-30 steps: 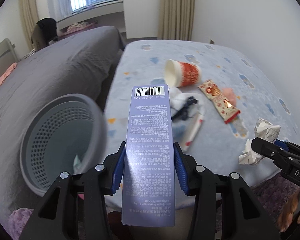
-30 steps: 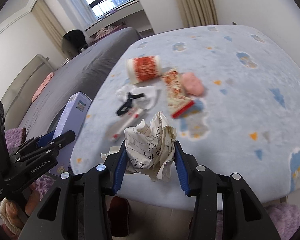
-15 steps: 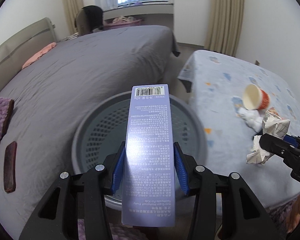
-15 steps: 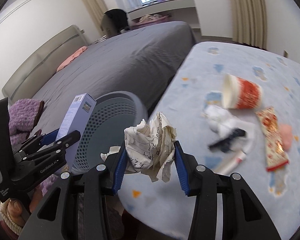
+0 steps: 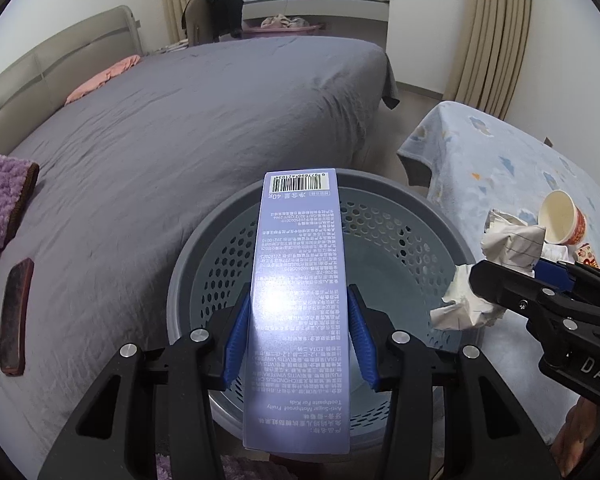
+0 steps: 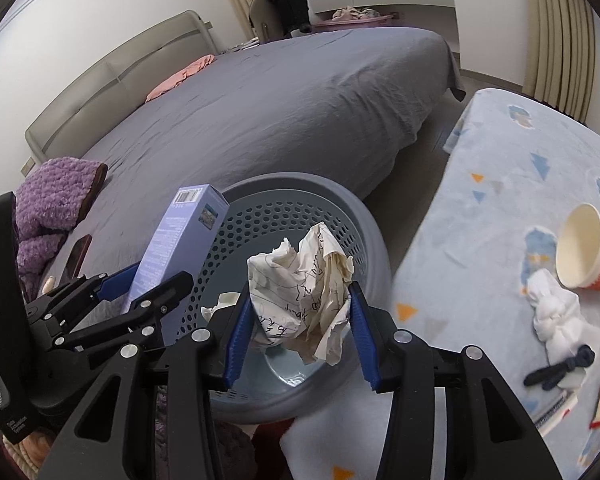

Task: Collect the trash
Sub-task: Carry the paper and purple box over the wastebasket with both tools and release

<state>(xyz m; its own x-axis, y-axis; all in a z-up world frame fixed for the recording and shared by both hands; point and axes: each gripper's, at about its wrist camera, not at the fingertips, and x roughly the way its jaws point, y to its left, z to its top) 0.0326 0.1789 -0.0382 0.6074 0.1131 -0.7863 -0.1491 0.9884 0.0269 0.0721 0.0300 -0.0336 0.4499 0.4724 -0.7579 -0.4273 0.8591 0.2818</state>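
Bedroom daylight falls from a window at the top of the left wrist view onto a grey bed (image 5: 204, 120) that fills the upper left. At lower centre the left gripper (image 5: 298, 338) is clamped on a tall lilac toothpaste box (image 5: 298, 300), its blue pads pressed to both long sides. The box stands over the mouth of a round grey perforated basket (image 5: 404, 208). A barcode with "40g" tops the panel. Chinese small print runs below it, and upside-down English near the bottom reads "Anti-Sugar Mothproof Fruity Toothpaste For Kids". At right, the right gripper's black frame shows the letters "DAS", and it carries a crumpled paper ball (image 5: 508, 244) beside the basket rim. A red-and-white paper cup (image 5: 562, 218) lies on its side on a pale blue patterned blanket (image 5: 480, 152).

From the right wrist view, the same bed occupies the upper half. The right gripper (image 6: 300, 330) at lower centre is closed on the crumpled paper ball (image 6: 304, 288). The cream lined sheet bears dark handwriting I cannot read, and it is held above the basket (image 6: 356, 208). At left, the left gripper (image 6: 140, 286) grips the toothpaste box (image 6: 176, 240), tilted, barcode end up. The paper cup (image 6: 588, 254), a white tissue wad (image 6: 556, 312) and a dark cord (image 6: 560, 368) lie on the blanket (image 6: 512, 184) at right.
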